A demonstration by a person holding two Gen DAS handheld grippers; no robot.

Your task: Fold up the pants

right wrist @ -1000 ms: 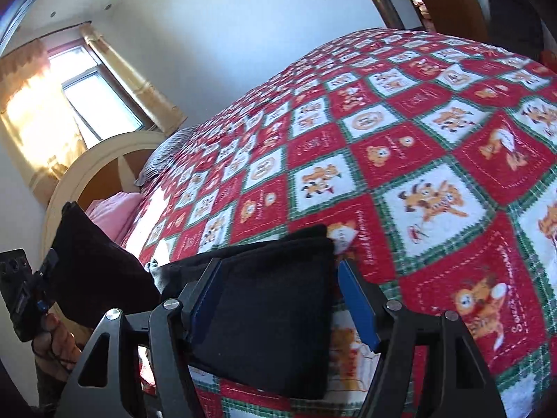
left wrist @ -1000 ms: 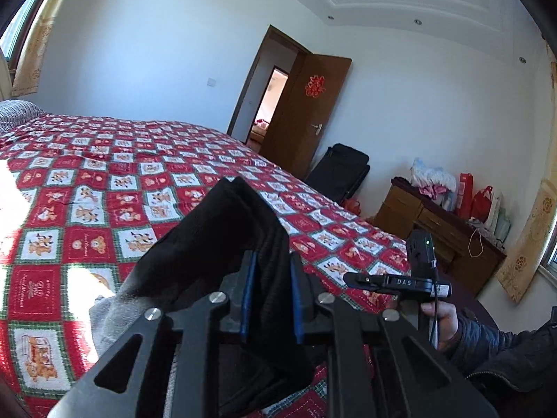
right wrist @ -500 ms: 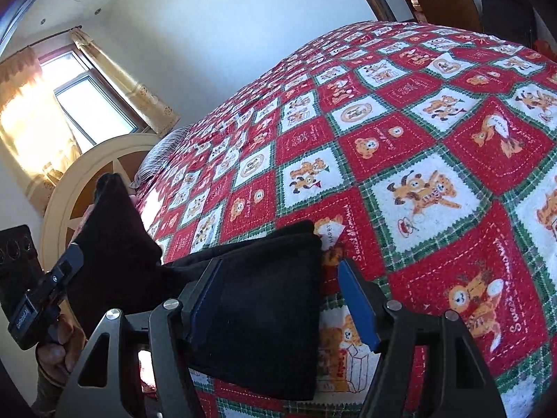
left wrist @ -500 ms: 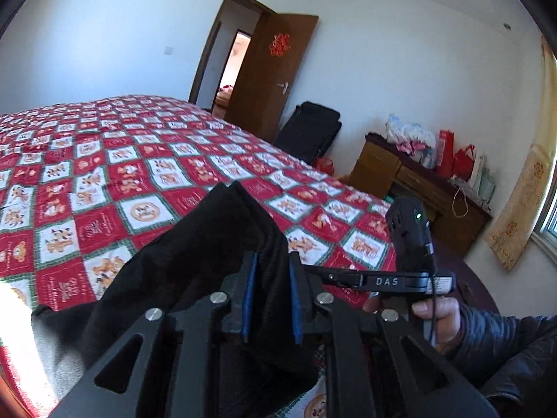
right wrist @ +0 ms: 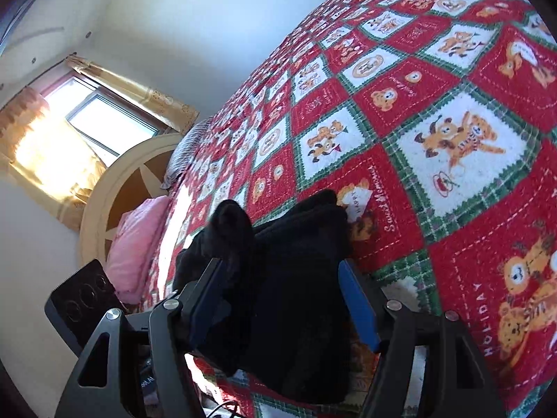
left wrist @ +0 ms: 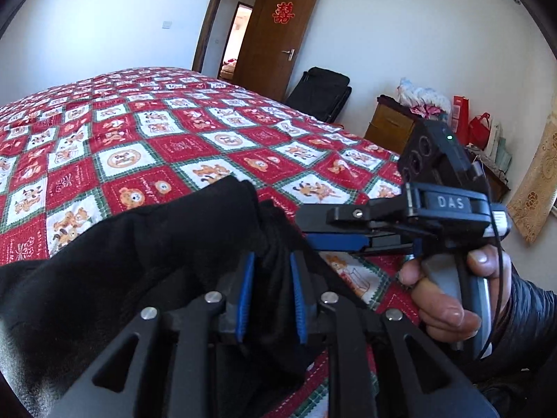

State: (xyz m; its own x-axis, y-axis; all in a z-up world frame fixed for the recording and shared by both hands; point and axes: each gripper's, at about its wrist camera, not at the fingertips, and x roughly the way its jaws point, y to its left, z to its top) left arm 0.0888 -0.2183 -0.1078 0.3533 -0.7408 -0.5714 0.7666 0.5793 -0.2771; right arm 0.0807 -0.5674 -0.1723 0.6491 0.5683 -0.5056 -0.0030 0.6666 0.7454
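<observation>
Black pants lie bunched on the near edge of the bed, on its red checked quilt, partly folded over themselves. In the right wrist view the pants sit as a thick dark stack near the camera, one raised lump at their left.

Left gripper: narrow gap, jaws opening, a fold of the pants between the blue pads; cloth fills the gap and the pads touch it. Right gripper: wide, blue pads on both sides of the folded stack, pressed against its edges.

In the left wrist view the right gripper reaches in from the right, its tip at the pants, with the person's right hand on its grey handle, dark sleeve behind.

Far side: open brown door, black bag beside it, wooden cabinet at right. Right wrist view: pink pillow, headboard, window with yellow curtains at far left.
</observation>
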